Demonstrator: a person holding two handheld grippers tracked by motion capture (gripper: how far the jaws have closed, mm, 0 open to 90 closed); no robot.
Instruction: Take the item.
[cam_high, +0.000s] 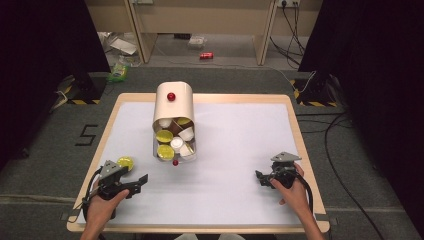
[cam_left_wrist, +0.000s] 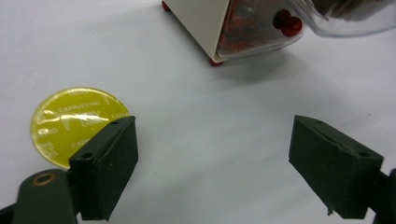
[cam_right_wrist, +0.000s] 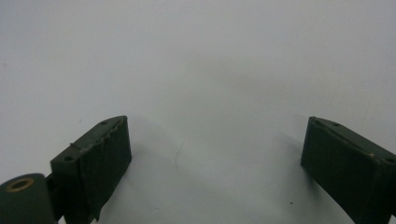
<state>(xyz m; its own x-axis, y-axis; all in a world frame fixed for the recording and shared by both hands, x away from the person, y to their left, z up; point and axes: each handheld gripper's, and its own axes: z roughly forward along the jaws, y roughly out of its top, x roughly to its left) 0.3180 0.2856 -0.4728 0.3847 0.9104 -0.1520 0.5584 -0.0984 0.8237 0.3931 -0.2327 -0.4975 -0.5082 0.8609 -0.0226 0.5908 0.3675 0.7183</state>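
Left gripper (cam_left_wrist: 212, 168) was seen released, yellow capsule (cam_left_wrist: 77, 123) lying just outside its left finger; right gripper (cam_right_wrist: 215, 168) released, nothing grasped.

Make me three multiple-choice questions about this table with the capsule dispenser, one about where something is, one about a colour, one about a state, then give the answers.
1. Where does the loose capsule lie?
A. inside the dispenser
B. on the white mat beside the left gripper
C. between the right gripper's jaws

2. What colour is the loose capsule's lid?
A. yellow
B. blue
C. brown

3. How do the left gripper's jaws stand?
A. shut on the capsule
B. shut on nothing
C. open with nothing between them

Answers:
1 B: in the high view the capsule rests on the white mat next to the left gripper, apart from the dispenser and far from the right gripper.
2 A: the left gripper view shows a yellow foil lid.
3 C: that view shows the two pads wide apart with only bare mat between them.
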